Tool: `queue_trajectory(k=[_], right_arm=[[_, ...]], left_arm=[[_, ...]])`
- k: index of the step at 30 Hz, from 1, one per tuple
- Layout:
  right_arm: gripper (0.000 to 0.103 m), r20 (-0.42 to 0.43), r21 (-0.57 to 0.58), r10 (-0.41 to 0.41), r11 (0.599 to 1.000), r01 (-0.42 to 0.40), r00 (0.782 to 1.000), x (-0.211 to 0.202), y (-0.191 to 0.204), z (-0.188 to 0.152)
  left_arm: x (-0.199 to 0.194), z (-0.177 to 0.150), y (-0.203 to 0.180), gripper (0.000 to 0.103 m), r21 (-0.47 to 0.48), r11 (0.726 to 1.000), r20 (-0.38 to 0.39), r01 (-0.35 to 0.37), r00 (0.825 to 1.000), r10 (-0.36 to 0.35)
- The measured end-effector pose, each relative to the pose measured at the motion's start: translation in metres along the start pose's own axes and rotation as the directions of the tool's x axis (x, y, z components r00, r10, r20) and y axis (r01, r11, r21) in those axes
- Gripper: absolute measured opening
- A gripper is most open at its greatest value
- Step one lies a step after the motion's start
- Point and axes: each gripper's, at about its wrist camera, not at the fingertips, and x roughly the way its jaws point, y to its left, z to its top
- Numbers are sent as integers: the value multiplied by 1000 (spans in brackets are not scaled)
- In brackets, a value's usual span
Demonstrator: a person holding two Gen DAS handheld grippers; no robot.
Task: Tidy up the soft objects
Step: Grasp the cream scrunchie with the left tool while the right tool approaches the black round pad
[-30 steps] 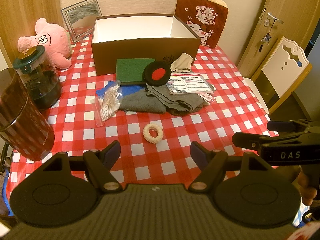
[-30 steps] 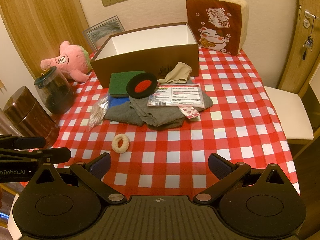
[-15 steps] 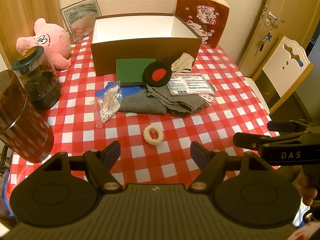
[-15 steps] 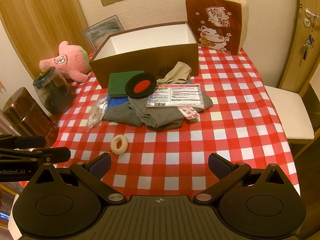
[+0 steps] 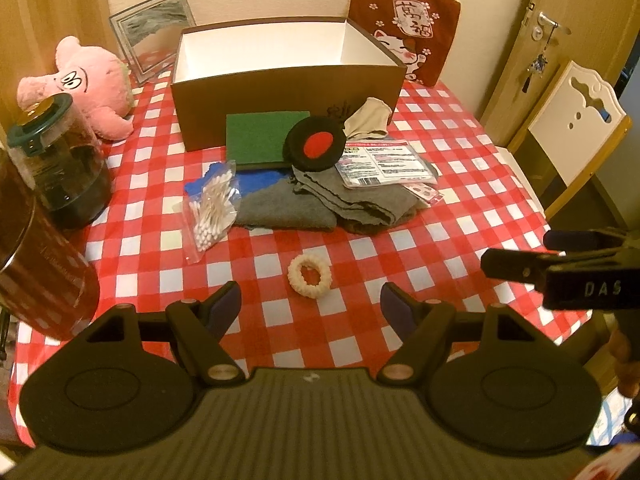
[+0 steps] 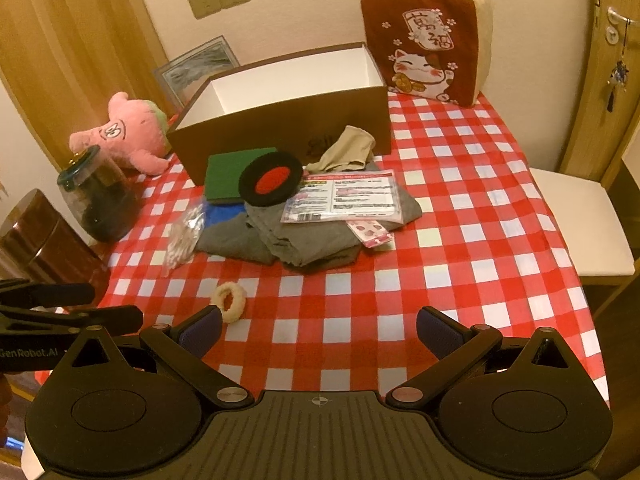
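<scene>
Left wrist view has the left gripper (image 5: 311,307) hanging over the near edge of the checkered table (image 5: 480,208), fingers spread wide with nothing between them, and the little cream scrunchie (image 5: 309,277) sitting on the cloth just ahead of the gap. Right gripper (image 6: 318,332) is in the same state, wide apart and empty, parked beside the other one. All the soft stuff is on the table and none of it in the brown box (image 5: 288,80), which looks empty from here: grey cloths (image 5: 320,210) bunched in the middle, a green pad (image 5: 266,136) leaning at the box front, a black and red round pad (image 5: 316,147) on top of that, and a beige sock-looking thing (image 5: 366,120) against the box. My guess is the scrunchie goes first since it's closest. What worries me: it's small and flat, so the fingertips could pinch the tablecloth along with it and drag the whole spread. Also the printed packet (image 5: 384,164) and the bag of cotton swabs (image 5: 210,208) are lying on or touching the grey cloths, so lifting those could fling the non-soft bits off. The two jars (image 5: 60,168) at the left edge are close to any left-side swing too.
</scene>
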Motion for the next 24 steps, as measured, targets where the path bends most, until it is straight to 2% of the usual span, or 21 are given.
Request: queue_trajectory(k=[7,10,24], right_arm=[[103,17,28,2,1000,-3,1000,10,-17,8],[103,16,44,0,999,-1,1000,16,-25,10],[103,-25,74,-11,997,13,1000,44,-52,12]], left_arm=[[23,3,-5,74,34,999,0,4,1000,-4],[37,3,-7,68,49,999,-14,3,1000,-3],[102,2,-9,67,65,998,-51,9,999,-6]])
